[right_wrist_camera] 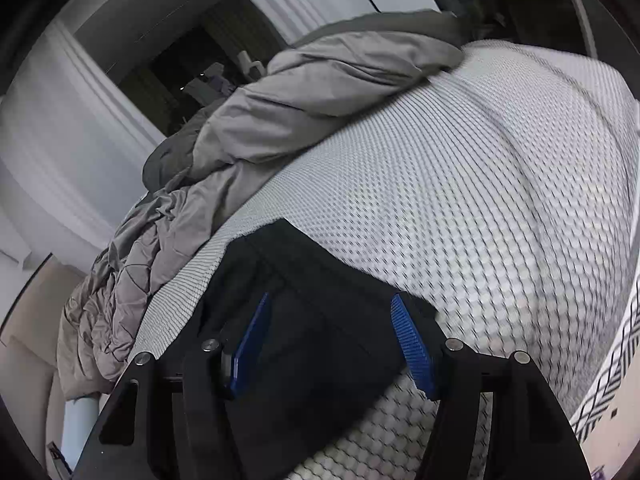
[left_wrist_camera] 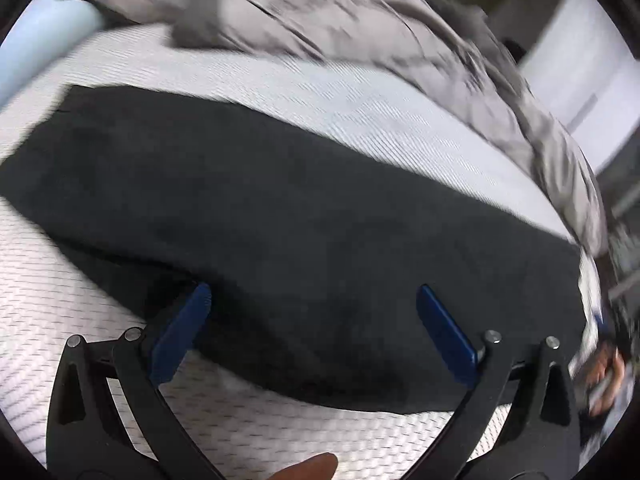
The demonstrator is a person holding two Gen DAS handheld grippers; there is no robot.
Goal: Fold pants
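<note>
Left wrist view: the left gripper [left_wrist_camera: 314, 312] hovers with its blue ribbed fingers [left_wrist_camera: 182, 332] spread wide and empty above the dark charcoal fabric pants [left_wrist_camera: 280, 208], which lie flat in a long band across the white textured mattress cover [left_wrist_camera: 360, 108]. A thumb tip [left_wrist_camera: 310, 468] shows nearest, behind the fingers. Beyond the pants a rumpled grey quilted duvet [left_wrist_camera: 340, 16] is heaped, with a pale blue cylindrical bolster [left_wrist_camera: 36, 48] far off to the fingers' left. In the right wrist view, the right gripper [right_wrist_camera: 332, 324] stands about half open, gripping nothing; one end of the pants lies beneath and between its fingers, pads clear of the cloth. The duvet sits to their left, and white panelled wall lies farther back.
</note>
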